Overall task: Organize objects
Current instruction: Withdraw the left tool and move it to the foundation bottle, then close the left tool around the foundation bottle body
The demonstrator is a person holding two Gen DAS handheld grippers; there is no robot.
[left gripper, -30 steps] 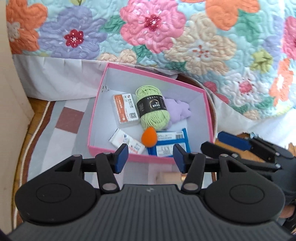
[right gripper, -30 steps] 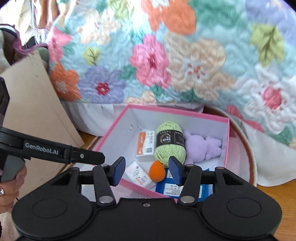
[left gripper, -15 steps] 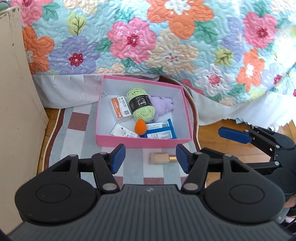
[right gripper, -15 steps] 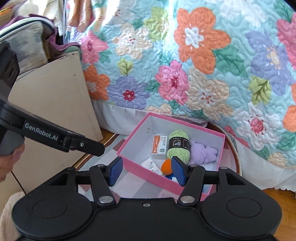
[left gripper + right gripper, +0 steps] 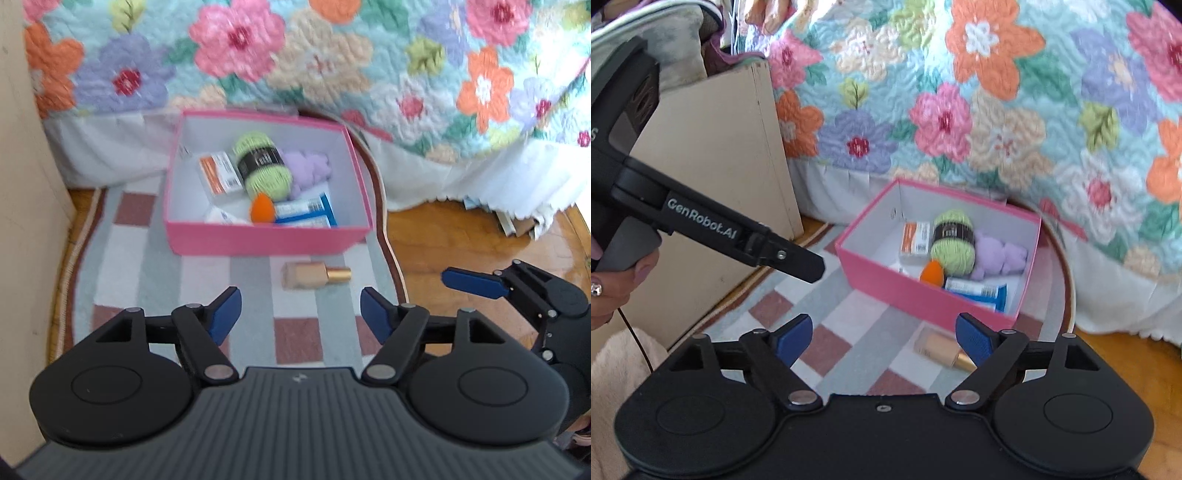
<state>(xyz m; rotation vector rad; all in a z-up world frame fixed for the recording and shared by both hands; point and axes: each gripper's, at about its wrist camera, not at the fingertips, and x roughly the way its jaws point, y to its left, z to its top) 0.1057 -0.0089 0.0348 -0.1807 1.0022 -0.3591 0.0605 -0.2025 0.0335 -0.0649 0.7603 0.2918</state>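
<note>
My left gripper [image 5: 301, 314] has its two blue-padded jaws standing apart, with nothing between them; they have just been opening. My right gripper [image 5: 884, 338] is spread wider and is also empty, its jaws likewise having just been opening. In the left wrist view the right gripper shows at the right edge, over bare wooden floor [image 5: 461, 236]. In the right wrist view the left gripper reaches in from the left, held by a hand [image 5: 613, 284] with painted nails.

Just beyond both sets of jaws lies a checked rug [image 5: 147, 273] in grey, white and reddish brown. On it, lying on its side, is a small beige bottle [image 5: 316, 275] with a gold cap, close to the near wall of a pink box [image 5: 266, 240] but not touching it.

The box is open-topped with a white inside. Toward its near wall are a white packet [image 5: 223, 218], an orange teardrop-shaped sponge [image 5: 262, 209] and a blue and white packet [image 5: 304, 214]. Behind them are an orange and white carton [image 5: 219, 173], a ball of light green yarn [image 5: 264, 166] with a black band, and a soft lilac item [image 5: 308, 168] whose kind I cannot make out.

Left of the rug stands a cream panel [image 5: 713, 162]. Behind the box hangs a white bed skirt [image 5: 110, 151], and above it a quilt [image 5: 295, 62] patterned with large flowers.
</note>
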